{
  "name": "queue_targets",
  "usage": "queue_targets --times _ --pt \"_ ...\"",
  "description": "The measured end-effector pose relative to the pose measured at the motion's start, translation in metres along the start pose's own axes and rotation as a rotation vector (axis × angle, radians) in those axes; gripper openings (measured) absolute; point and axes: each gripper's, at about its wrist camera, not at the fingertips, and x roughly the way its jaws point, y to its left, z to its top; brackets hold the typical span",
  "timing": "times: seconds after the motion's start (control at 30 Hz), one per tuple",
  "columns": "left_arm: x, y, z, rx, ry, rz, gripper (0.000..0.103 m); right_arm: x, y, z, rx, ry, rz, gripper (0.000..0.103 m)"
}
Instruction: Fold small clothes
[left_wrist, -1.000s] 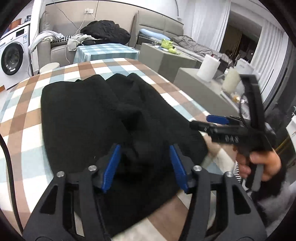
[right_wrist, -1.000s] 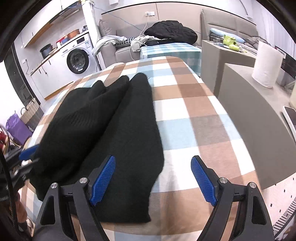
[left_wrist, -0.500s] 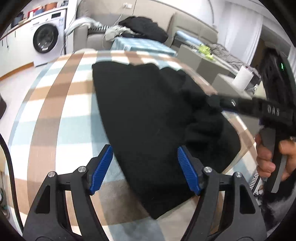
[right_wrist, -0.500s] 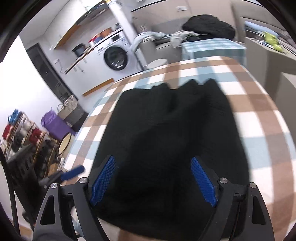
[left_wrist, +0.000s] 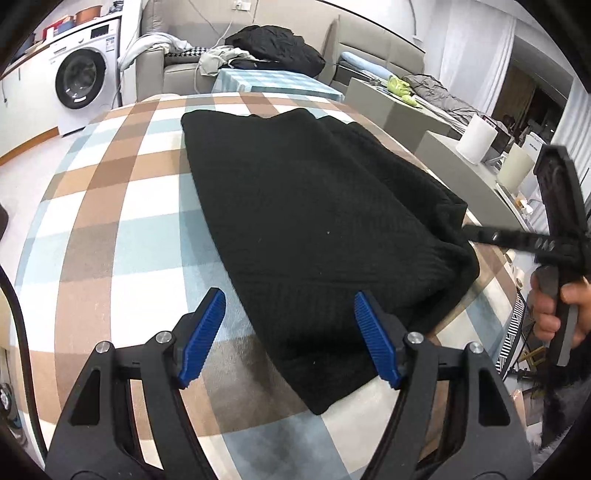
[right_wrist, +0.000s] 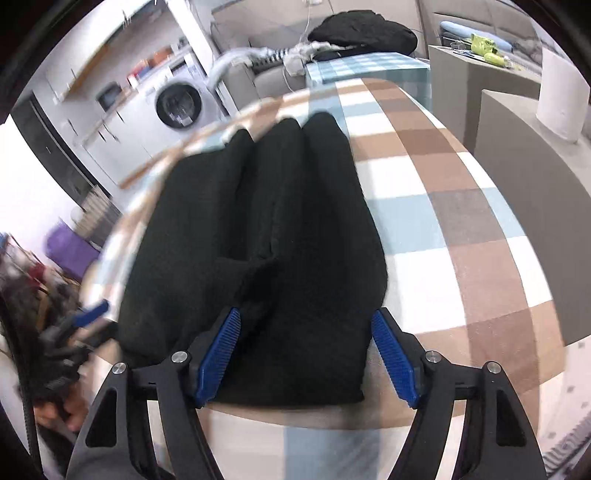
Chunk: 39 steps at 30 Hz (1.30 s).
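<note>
A black knit garment (left_wrist: 306, 221) lies partly folded on the checked tablecloth (left_wrist: 110, 206); it also shows in the right wrist view (right_wrist: 266, 236). My left gripper (left_wrist: 291, 336) is open and empty, its blue pads straddling the garment's near left edge just above it. My right gripper (right_wrist: 306, 354) is open and empty over the garment's near hem, with cloth between its pads. The right gripper shows at the right of the left wrist view (left_wrist: 476, 232), its tip at the garment's right edge. The left gripper shows blurred at the left of the right wrist view (right_wrist: 88, 314).
A washing machine (left_wrist: 81, 85) stands at the back left. A sofa with a pile of dark clothes (left_wrist: 277, 44) is behind the table. A grey counter with a paper roll (left_wrist: 476, 138) runs along the right. The table edge is close at the front.
Both grippers have shifted around the garment. The right gripper's tip has moved to the garment's right edge. The garment lies flatter and more spread than a second ago.
</note>
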Motion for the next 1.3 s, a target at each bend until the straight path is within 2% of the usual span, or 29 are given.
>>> queue_targets --times 0.1,0.17,0.2,0.23,0.27,0.3,0.33,0.37,0.4,0.47,0.53,0.57,0.67,0.8,0.9,1.0,1.03,1.13,1.2,1.3 --pt "0.007 -0.001 0.002 -0.018 0.024 -0.025 0.07 0.005 0.001 0.011 0.053 0.005 0.104 0.078" --pt "0.008 -0.005 0.0 0.009 0.035 -0.036 0.07 0.011 0.007 0.018 0.067 0.007 0.158 0.078" --pt "0.009 -0.008 -0.002 0.023 0.043 -0.034 0.07 0.016 0.008 0.022 0.077 -0.003 0.167 0.08" --pt "0.011 -0.01 -0.004 0.035 0.063 -0.038 0.07 0.021 0.01 0.026 0.087 0.001 0.135 0.081" --pt "0.013 -0.012 -0.006 0.038 0.074 -0.04 0.07 0.03 0.009 0.029 0.1 0.015 0.094 0.078" --pt "0.013 -0.012 -0.007 0.039 0.075 -0.042 0.07 0.038 0.007 0.031 0.109 0.024 0.092 0.074" --pt "0.013 -0.012 -0.008 0.038 0.073 -0.042 0.07 0.041 0.005 0.032 0.121 0.039 0.095 0.052" --pt "0.012 -0.012 -0.008 0.035 0.071 -0.044 0.07 0.047 0.003 0.033 0.128 0.059 0.102 0.022" --pt "0.01 -0.011 -0.008 0.028 0.064 -0.048 0.07 0.047 0.001 0.034 0.134 0.061 0.114 0.012" --pt "0.004 -0.007 -0.005 0.011 0.041 -0.042 0.07 0.03 -0.002 0.036 0.151 0.012 0.215 0.008" --pt "-0.003 -0.003 0.0 -0.013 0.017 -0.047 0.07 0.0 -0.006 0.036 0.178 -0.048 0.338 0.007" --pt "-0.005 -0.001 0.003 -0.022 0.012 -0.053 0.07 -0.012 -0.01 0.033 0.192 -0.065 0.349 0.007" --pt "-0.004 -0.003 0.008 -0.021 0.004 -0.069 0.07 -0.013 -0.025 0.021 0.225 -0.041 0.275 0.007" --pt "0.015 -0.015 0.006 0.017 0.052 -0.093 0.07 0.025 -0.05 0.005 0.242 0.053 0.119 0.009" --pt "0.029 -0.024 -0.003 0.059 0.117 -0.068 0.07 0.025 -0.053 0.005 0.2 0.057 0.105 0.012" --pt "0.028 -0.027 -0.009 0.09 0.128 -0.069 0.071 0.02 -0.049 0.005 0.13 0.077 0.08 0.014" --pt "0.027 -0.026 -0.01 0.086 0.127 -0.073 0.071 0.016 -0.048 0.007 0.118 0.068 0.077 0.018" --pt "0.024 -0.02 -0.007 0.047 0.127 -0.082 0.071 0.001 -0.038 0.021 0.067 -0.02 0.002 0.047" --pt "0.02 -0.016 -0.005 0.036 0.107 -0.07 0.071 -0.007 -0.031 0.03 0.049 -0.074 0.008 0.048" --pt "0.015 -0.008 0.001 -0.008 0.077 -0.073 0.071 -0.003 -0.011 0.044 0.017 -0.091 0.041 0.048"
